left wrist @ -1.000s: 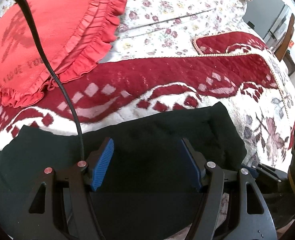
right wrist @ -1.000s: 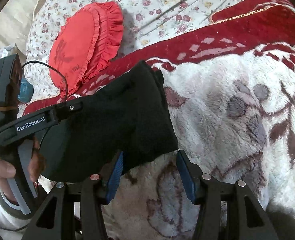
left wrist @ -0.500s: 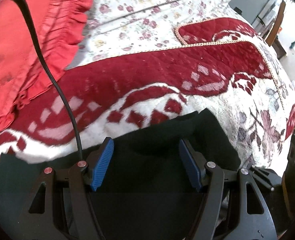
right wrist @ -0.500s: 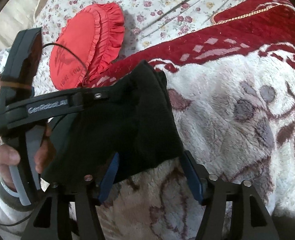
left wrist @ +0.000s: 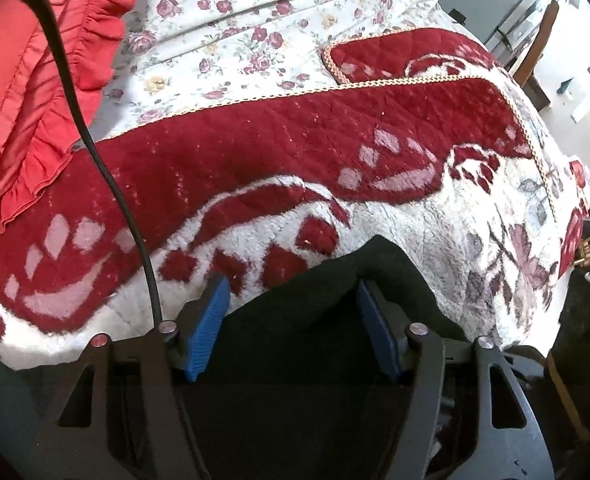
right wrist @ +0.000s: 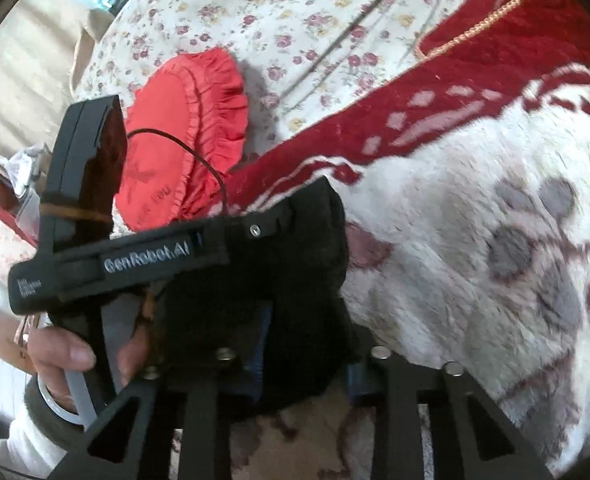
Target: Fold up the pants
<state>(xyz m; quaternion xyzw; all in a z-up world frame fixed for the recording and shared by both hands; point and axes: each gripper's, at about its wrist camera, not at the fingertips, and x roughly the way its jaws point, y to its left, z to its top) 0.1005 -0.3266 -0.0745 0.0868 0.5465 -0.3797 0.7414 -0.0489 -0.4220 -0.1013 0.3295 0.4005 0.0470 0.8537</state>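
On the red-and-white fleece blanket (left wrist: 435, 216) covering the bed, the black pants (right wrist: 295, 280) lie folded into a compact bundle near the front edge, close to the red ruffled cushion (right wrist: 183, 128). The left gripper (left wrist: 293, 320) stands spread over the cloth, gripping nothing; the right gripper (right wrist: 307, 356) appears narrowed about the bundle's corner, though whether it pinches cannot be told. Judgement: take both layers squarely and lift evenly; the left tool's body reads "GenRobot.AI" (right wrist: 147, 258).
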